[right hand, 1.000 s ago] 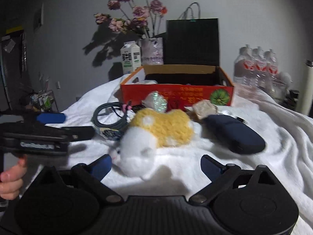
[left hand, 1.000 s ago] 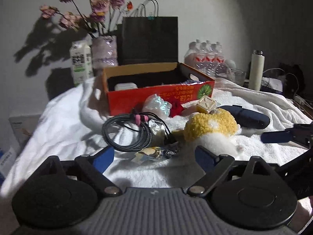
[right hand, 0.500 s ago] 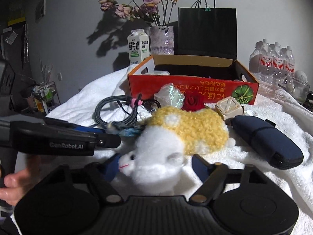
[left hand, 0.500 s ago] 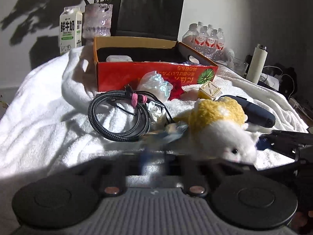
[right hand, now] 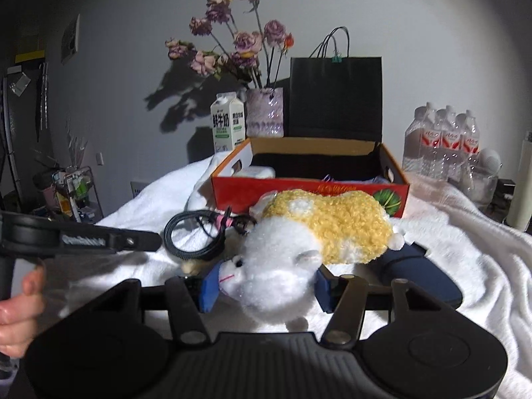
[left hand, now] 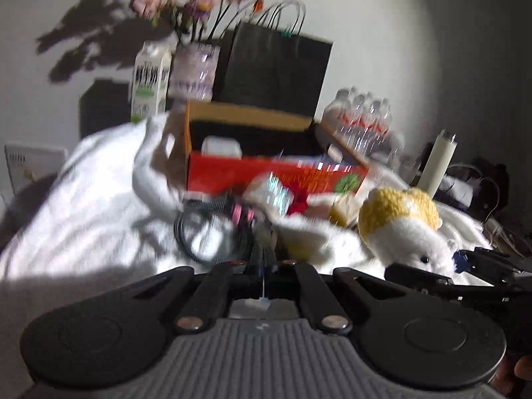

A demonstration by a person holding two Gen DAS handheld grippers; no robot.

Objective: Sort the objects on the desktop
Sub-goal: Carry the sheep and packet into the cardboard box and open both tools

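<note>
The plush toy's (right hand: 299, 249) white head is being clamped by the closing right gripper (right hand: 266, 287); the left gripper (left hand: 264, 266) is being held fully together.

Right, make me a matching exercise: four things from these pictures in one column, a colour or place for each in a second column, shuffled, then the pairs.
Column one:
1. plush toy
2. paper bag
3. milk carton
4. cable coil

Column two:
A. left of the flower vase
B. between the right gripper's pads
C. black, standing behind the red box
D. on the white towel, left of the plush toy

Pairs: 1-B, 2-C, 3-A, 4-D
</note>
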